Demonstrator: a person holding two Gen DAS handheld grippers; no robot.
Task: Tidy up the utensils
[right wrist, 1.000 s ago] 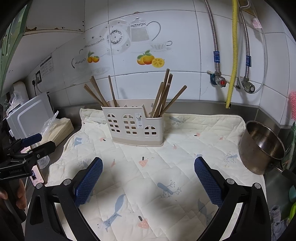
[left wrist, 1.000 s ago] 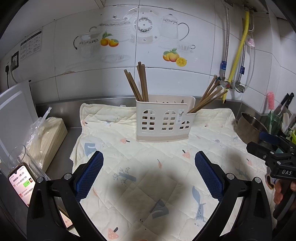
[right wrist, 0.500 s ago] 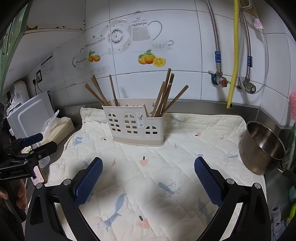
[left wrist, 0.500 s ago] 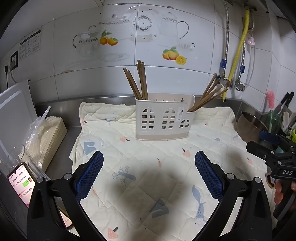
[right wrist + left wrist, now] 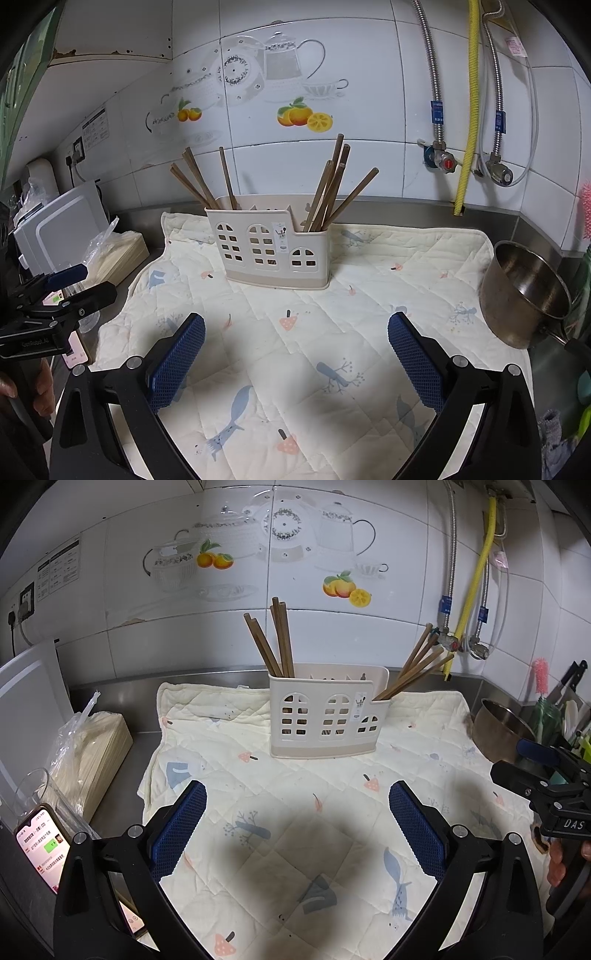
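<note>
From the left wrist view, the phone (image 5: 40,845) sits at eight o'clock on the table (image 5: 118,746). The left claw (image 5: 297,825) hangs spread wide, empty. At twelve o'clock the holder (image 5: 327,716) stands on the quilted mat (image 5: 280,849), chopsticks (image 5: 275,642) in both end compartments; the middle looks empty, though it's hard to tell. The right claw (image 5: 295,350) is likewise spread and empty, the pot (image 5: 524,291) at three o'clock. Since a second ago the holder has only drifted slightly in view; probably sorting hasn't resumed.

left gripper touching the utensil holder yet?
Apart. The left wrist view shows the left gripper open, with bare quilted mat between its fingertips and the utensil holder.
</note>
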